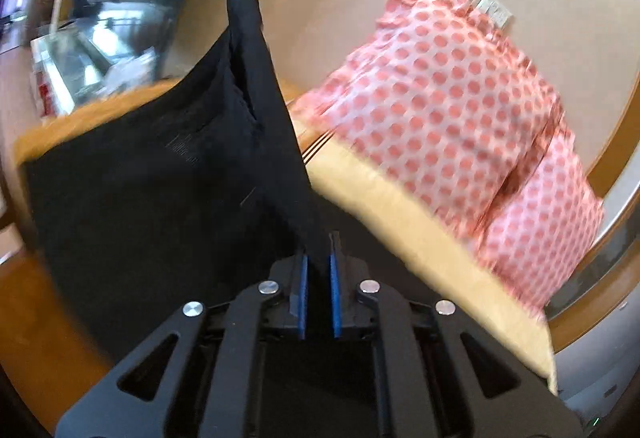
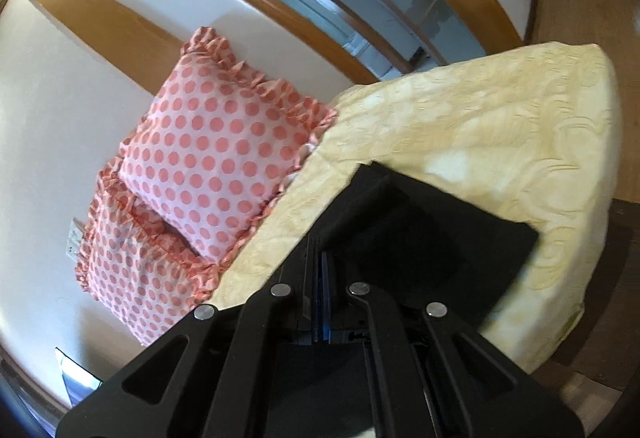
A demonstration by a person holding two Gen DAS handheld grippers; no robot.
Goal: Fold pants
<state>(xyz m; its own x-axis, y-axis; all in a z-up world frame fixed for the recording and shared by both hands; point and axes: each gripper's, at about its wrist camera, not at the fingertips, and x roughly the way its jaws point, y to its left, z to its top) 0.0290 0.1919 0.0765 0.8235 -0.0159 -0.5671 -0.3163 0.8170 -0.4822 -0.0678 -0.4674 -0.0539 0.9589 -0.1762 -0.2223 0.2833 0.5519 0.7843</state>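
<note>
The black pants point(image 1: 152, 174) hang as a wide dark sheet in the left wrist view, lifted off the bed. My left gripper point(image 1: 319, 258) is shut on a taut edge of the pants that runs up to a far raised point point(image 1: 242, 4). In the right wrist view my right gripper point(image 2: 320, 258) is shut on the pants point(image 2: 432, 234), whose cloth spreads to the right over the yellow bedspread point(image 2: 480, 126).
Two pink polka-dot pillows point(image 2: 216, 150) lie at the head of the bed against a white wall; they also show in the left wrist view point(image 1: 452, 106). A wooden door frame point(image 2: 280, 10) and wooden floor point(image 1: 36, 338) surround the bed.
</note>
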